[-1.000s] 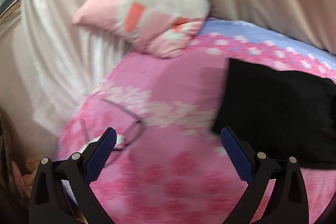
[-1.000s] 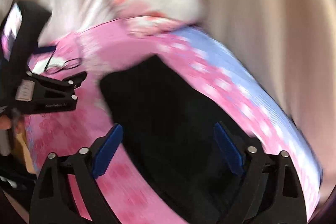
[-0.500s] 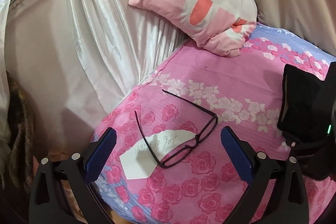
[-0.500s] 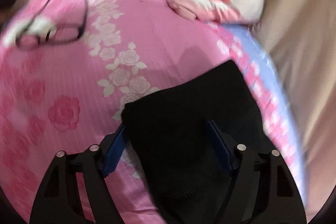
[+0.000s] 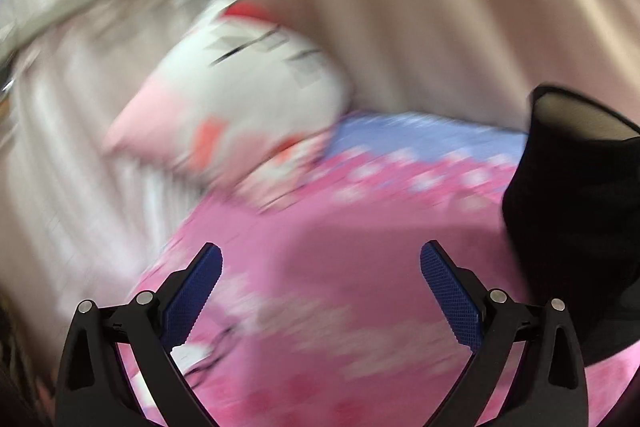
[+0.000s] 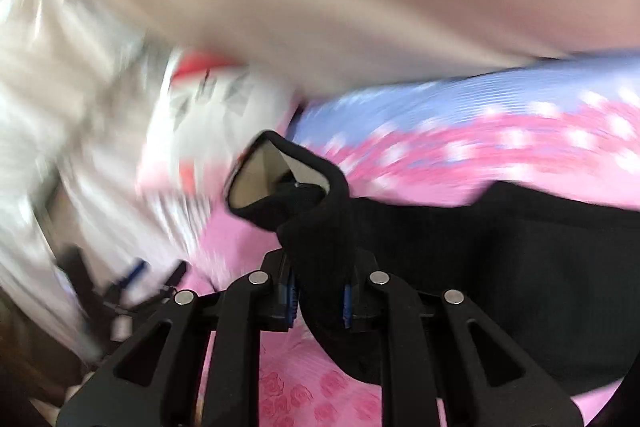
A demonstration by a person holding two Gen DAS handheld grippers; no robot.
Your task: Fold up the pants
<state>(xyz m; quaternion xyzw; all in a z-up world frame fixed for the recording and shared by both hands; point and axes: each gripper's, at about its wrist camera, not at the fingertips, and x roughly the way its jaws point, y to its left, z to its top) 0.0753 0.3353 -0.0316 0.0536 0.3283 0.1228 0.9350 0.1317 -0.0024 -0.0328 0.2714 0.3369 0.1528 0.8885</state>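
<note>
Where half a second ago jaws straddled it, black pants (image 6: pixel 500 259) are now clamped and lifted by right gripper (image 6: pixel 318 301); left gripper (image 5: pixel 320 291) gapes empty; folding begun.

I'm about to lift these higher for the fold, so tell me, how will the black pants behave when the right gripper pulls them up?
Probably floppy: the black pants bunch into a soft fold where the right gripper pinches them, and the open cuff above sags. The rest likely trails across the pink floral bedspread rather than rising flat. The knit-looking fabric seems unlikely to slip out.
</note>
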